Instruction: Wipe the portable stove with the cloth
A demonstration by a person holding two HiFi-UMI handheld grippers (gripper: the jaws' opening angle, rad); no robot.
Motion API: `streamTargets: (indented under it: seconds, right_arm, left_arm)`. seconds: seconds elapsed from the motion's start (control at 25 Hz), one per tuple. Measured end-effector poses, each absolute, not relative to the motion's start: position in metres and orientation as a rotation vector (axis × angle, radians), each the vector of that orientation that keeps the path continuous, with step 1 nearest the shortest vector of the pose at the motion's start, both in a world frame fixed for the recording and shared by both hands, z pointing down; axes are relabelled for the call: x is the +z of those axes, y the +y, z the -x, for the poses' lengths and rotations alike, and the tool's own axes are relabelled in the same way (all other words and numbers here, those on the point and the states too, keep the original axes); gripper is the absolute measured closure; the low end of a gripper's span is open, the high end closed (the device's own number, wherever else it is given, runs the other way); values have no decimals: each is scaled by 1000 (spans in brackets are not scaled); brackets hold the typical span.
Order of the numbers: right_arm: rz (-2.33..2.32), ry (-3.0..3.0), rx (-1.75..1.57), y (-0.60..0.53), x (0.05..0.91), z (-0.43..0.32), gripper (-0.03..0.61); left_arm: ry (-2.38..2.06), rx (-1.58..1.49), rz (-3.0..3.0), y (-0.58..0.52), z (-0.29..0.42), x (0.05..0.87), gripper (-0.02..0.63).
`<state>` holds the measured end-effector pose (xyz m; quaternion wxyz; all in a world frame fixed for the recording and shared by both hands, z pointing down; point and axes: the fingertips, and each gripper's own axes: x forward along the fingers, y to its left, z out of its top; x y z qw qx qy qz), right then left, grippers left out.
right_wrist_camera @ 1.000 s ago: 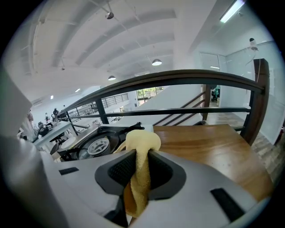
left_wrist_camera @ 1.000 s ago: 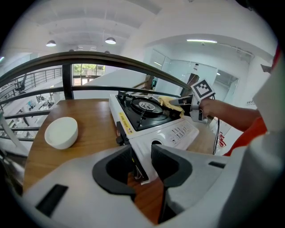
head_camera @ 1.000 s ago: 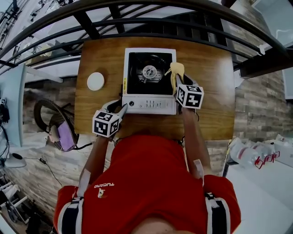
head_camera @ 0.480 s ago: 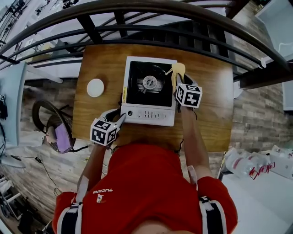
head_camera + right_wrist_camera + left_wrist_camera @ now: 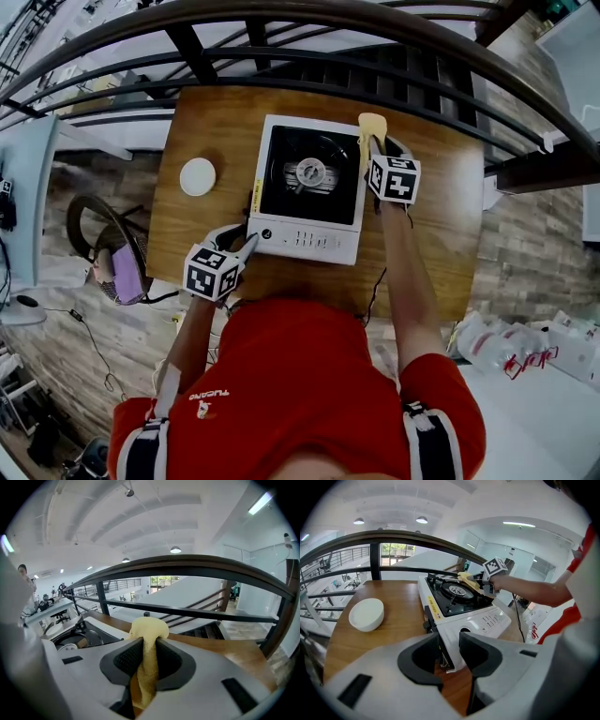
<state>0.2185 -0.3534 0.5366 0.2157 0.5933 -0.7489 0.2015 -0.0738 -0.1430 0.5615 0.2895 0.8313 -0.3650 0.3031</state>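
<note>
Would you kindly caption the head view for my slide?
Right gripper holds a yellow cloth at the far right corner of the portable stove; left gripper grips its front-left corner.

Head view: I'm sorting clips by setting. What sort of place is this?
Probably an upper landing or mezzanine in a large indoor hall, not a kitchen: the wooden table with the portable stove stands against a dark metal railing, with stairs dropping away beyond it.

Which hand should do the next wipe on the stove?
Right. The right gripper pinches the yellow cloth at the far edge of the white portable stove; the left gripper grips that stove's front corner, without cloth.
</note>
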Motion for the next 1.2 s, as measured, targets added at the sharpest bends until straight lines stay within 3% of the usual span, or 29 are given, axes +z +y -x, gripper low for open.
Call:
streamTargets:
  seconds: [0.64,1.2]
  right_arm:
    - [-1241,-2167,319,-407,539,-203,489]
    - [-801,-2189,121,-421,532,-120,489]
  left_arm:
    - [-1001,814,-2183,-142,74,561,479]
    - [-996,798,-2186,-141,75,560,481]
